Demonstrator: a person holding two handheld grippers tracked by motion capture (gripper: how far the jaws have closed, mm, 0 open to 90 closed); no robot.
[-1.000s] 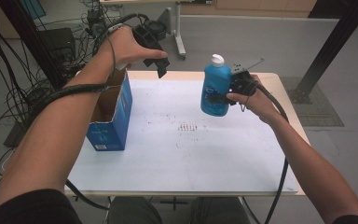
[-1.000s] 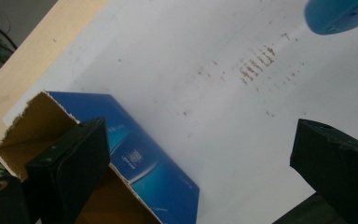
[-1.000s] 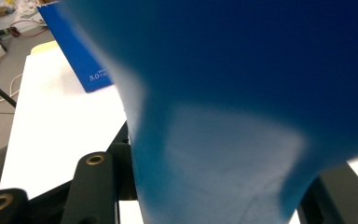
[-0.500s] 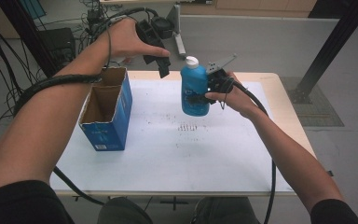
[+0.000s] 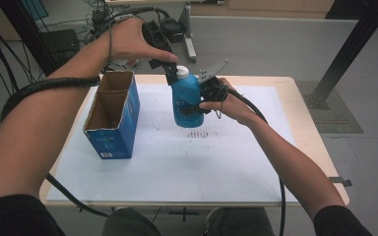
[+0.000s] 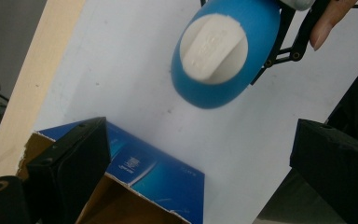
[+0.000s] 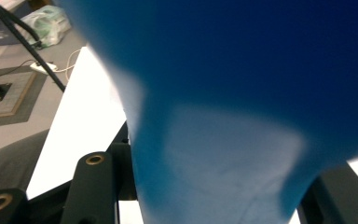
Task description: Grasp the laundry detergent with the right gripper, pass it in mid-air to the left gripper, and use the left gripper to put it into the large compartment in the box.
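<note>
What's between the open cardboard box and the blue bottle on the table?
Nothing. In the high view, bare white table cover separates the box from the bottle, held aloft by the right gripper.

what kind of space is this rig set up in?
Looks like a lab or workshop, not a home. Loose cables trail over a bare grey floor, a black metal frame post stands by the table, and a white sheet covers the tabletop.

Wooden table; white sheet, blue box atop.
</note>
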